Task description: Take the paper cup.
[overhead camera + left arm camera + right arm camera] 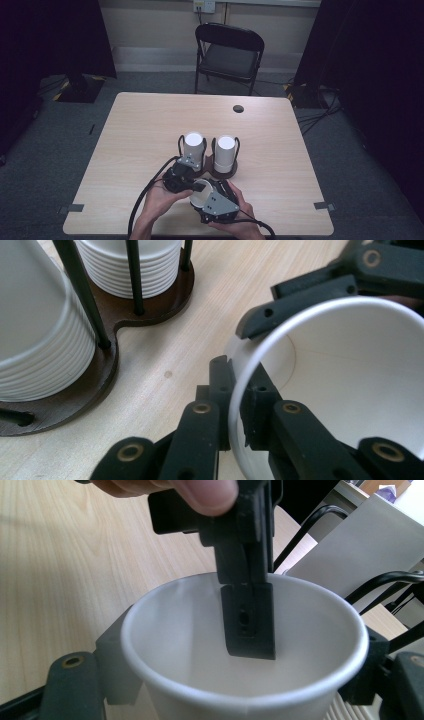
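Both tongs have one white paper cup [201,196] low over the desk [150,130], near its front edge: left tongs [234,412] pinch its rim, one jaw inside, while right tongs [240,680] hug its body from outside, just by the cup holder [220,172]

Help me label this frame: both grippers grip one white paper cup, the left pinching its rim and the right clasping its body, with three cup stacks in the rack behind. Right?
Not quite: the rack holds two cup stacks, not three, as the high view shows. The rest stands: the left gripper pinches the rim of the paper cup, and the right gripper clasps its body.
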`<state>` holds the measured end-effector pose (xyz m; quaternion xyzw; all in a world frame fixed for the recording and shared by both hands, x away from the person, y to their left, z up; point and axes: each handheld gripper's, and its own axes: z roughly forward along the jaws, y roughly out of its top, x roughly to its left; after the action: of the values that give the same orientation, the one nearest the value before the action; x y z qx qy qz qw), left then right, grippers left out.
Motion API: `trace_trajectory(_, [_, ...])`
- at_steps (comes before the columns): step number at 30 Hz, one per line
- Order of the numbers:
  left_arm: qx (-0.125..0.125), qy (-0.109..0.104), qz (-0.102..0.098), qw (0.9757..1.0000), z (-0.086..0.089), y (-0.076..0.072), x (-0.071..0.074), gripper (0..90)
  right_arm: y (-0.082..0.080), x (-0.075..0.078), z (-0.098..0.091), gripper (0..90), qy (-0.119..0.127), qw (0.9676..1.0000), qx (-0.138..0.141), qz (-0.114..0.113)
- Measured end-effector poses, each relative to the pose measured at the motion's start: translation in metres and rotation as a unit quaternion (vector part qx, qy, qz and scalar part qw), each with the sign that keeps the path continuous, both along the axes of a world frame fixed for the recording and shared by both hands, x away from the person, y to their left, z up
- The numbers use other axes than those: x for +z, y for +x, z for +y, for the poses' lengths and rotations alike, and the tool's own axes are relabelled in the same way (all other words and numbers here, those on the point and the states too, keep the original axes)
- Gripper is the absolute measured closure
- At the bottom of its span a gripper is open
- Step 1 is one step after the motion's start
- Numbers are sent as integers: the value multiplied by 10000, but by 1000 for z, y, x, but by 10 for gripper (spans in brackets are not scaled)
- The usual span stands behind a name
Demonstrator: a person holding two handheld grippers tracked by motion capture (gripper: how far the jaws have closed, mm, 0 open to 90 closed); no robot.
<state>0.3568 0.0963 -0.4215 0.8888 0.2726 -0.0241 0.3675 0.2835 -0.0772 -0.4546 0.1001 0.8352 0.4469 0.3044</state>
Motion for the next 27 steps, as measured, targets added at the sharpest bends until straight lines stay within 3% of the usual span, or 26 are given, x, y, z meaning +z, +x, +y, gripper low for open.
trace_trajectory(2, [9,23,-31,10000,1,-1,1,836,1,1,-1,234,82,9999,-9,74])
trace_trajectory(13, [166,-322,-99,9993,10,-2,2,800,4,1,-2,238,163,9997,-151,108])
trace_trajectory(16, [185,-522,-141,9984,14,-2,2,786,5,0,-2,240,138,9997,-189,117])
trace_trajectory(27, [279,-926,-270,9949,20,-5,2,734,10,-1,-11,246,348,9981,-380,330])
